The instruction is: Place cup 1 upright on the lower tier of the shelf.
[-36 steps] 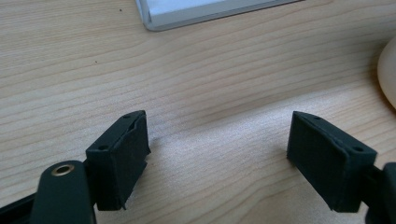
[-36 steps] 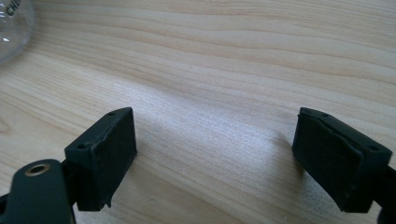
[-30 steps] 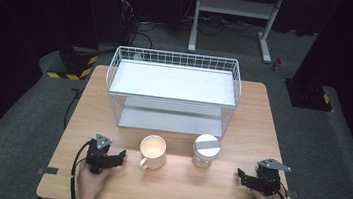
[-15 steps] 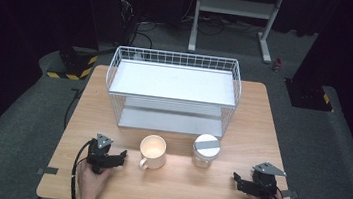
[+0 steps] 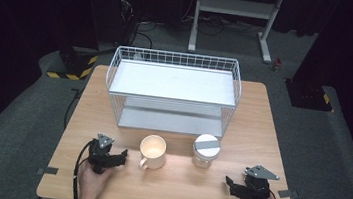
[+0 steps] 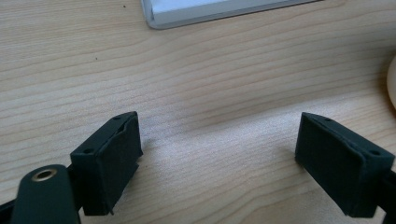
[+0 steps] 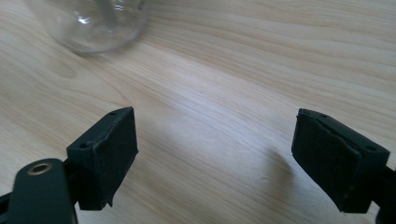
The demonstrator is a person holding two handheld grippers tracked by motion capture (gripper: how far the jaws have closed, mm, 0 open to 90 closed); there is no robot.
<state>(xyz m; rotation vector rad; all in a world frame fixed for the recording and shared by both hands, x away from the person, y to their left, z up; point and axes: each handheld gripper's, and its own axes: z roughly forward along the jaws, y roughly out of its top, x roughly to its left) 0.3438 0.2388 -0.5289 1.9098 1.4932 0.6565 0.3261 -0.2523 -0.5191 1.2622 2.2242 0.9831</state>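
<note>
Left gripper (image 5: 120, 156) fingers (image 6: 109, 158) wide apart; right gripper (image 5: 229, 182) likewise, both low.

Right gripper (image 5: 231, 183): shifted along the table's (image 5: 174, 190) near edge, farther from the jar (image 5: 206, 150); left gripper (image 5: 120, 156): jaws opened wider, nothing between.

Left gripper (image 5: 116, 157): black body, grey three-cornered plate on top, black cable looping back past hand. Right gripper (image 5: 230, 182): same black build, grey plate, black cable. Jaws: chunky black blocks with flat dark pads, small screw holes along edges; brass-ringed hole on arm beside jaw.
</note>
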